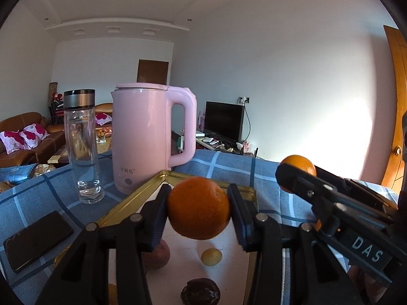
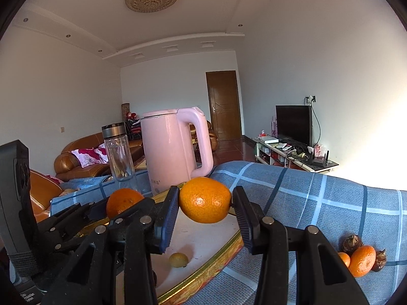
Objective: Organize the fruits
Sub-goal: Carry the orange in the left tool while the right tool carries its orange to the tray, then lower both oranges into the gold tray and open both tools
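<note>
Currently both of your grippers carry fruit above the tray. Your left gripper point(image 1: 199, 209) has its jaws pinched on an orange point(image 1: 199, 209), pads pressing its two sides, fruit lifted clear of the tray floor. Your right gripper point(image 2: 205, 202) likewise clamps a second orange point(image 2: 205, 200) between its pads, held over the near edge of the tray.

Gold-rimmed tray point(image 1: 142, 190) sits on a blue checked cloth point(image 1: 223, 162). Lying on its pale floor: a small yellow fruit point(image 1: 211, 256), a reddish fruit point(image 1: 156, 256) partly hidden behind your left finger, and a dark wrinkled fruit point(image 1: 200, 293) at the bottom edge of the left view.

From the left view, your right gripper shows at the right side, its orange peeking past the fingertips. From the right view, your left gripper and its orange show at lower left.

On the cloth to the right of the tray, well apart from it: a cluster of small oranges point(image 2: 361, 260) touching two brown bulb-like fruits point(image 2: 352, 244).

Behind the tray: pink kettle point(image 1: 142, 142), handle to the right. Just left of it, a clear bottle point(image 1: 82, 147) with a metal cap, upright. A dark phone point(image 1: 38, 240) lies flat on the cloth left of the tray.
</note>
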Motion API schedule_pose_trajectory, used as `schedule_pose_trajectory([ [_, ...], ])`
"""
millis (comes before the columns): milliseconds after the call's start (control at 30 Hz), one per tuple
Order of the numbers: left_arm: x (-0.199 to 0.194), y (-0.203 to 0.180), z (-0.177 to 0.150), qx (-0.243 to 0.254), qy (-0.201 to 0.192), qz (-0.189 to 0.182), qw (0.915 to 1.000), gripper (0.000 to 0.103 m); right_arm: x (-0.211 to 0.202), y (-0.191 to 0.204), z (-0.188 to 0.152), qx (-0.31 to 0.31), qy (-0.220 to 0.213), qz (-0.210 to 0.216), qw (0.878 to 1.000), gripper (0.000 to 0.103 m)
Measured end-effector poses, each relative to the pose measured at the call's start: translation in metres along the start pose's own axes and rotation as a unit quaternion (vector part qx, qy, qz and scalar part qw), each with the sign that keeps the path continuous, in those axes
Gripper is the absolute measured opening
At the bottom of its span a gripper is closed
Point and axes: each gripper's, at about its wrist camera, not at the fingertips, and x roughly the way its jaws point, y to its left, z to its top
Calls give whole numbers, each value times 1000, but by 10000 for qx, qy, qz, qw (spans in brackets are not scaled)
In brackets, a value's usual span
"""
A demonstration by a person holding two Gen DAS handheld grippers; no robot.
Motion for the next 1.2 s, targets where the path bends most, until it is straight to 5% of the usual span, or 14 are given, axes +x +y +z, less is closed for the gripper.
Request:
schedule_pose_trajectory([
  [367, 7, 14, -1, -296, 182, 158, 9993, 47, 9, -6, -1, 320, 206, 89, 9992, 45],
  [1200, 21, 47, -8, -1369, 615, 244, 9884, 47, 47, 14, -19, -31, 1268, 270, 9916, 45],
])
